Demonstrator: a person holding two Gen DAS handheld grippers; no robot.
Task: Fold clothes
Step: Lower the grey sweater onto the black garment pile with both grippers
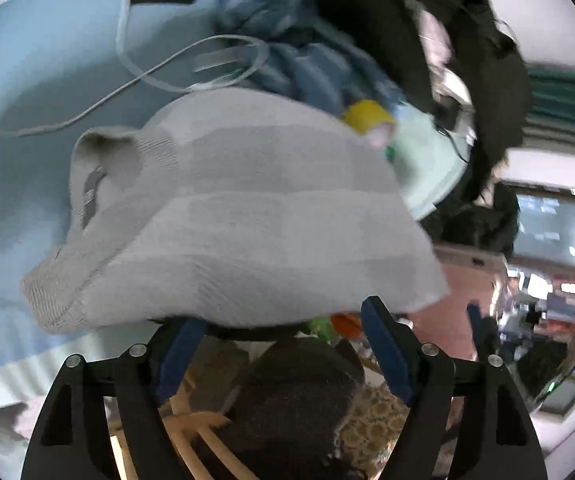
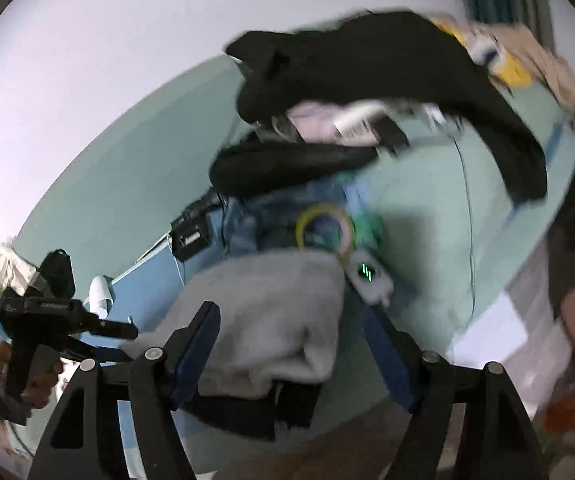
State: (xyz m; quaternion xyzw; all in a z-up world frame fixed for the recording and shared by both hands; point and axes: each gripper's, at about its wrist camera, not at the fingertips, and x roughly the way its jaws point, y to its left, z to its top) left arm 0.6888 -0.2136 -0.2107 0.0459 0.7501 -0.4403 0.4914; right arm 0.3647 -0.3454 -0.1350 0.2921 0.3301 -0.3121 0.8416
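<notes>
Even, cool indoor light is filling both views. Motion blur is smearing the black garment (image 2: 387, 60), and fisheye distortion is bending the edges

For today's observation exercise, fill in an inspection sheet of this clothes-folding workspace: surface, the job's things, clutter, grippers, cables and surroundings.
Surface: a bed with a light blue sheet, pale green sheet beyond.
Job's things: a folded grey knit sweater lies near the bed's edge; unfolded black garment and blue clothes are heaped behind it.
Clutter: yellow tape roll, small white device with green display, black box.
Grippers: left gripper open, fingers at the sweater's near edge; right gripper open, fingers either side of the sweater.
Cables: a white cable loops across the sheet.
Surroundings: white wall, teal curtain; views blurred.
</notes>
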